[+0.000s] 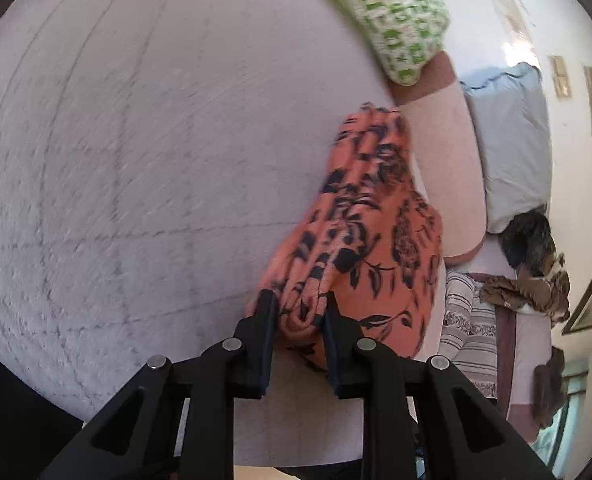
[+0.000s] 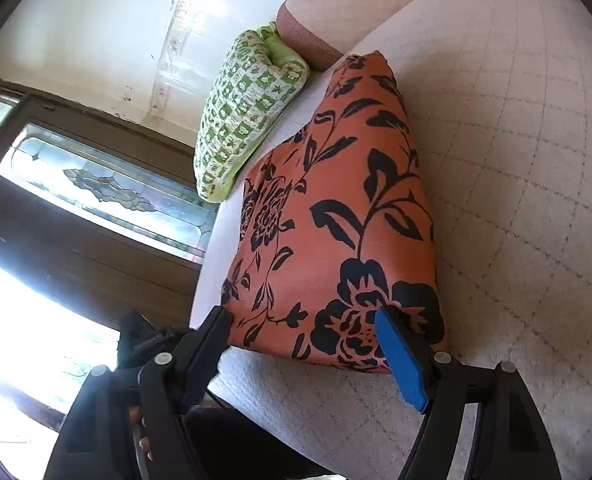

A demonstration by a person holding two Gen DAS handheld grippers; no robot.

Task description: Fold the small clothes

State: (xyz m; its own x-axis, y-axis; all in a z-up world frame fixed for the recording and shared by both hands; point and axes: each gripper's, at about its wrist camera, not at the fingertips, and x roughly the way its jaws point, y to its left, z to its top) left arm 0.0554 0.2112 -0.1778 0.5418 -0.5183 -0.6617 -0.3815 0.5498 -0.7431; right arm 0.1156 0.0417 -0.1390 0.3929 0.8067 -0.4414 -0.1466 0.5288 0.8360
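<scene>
The left tool [image 1: 298, 312] pinches a bunched edge of the orange floral garment [image 1: 360, 232], which lies on the quilted white bed [image 1: 136, 160]. The cloth looks light, limp and slippery, best held at corners. The right tool [image 2: 308, 332] gapes wide around the garment's near edge, gripping nothing.

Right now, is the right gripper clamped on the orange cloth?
No, the right gripper is wide open, its fingers straddling the orange cloth's near edge.

Left hand-held gripper [image 1: 299, 312] clamped; right hand-held gripper [image 2: 306, 330] spread wide.
</scene>
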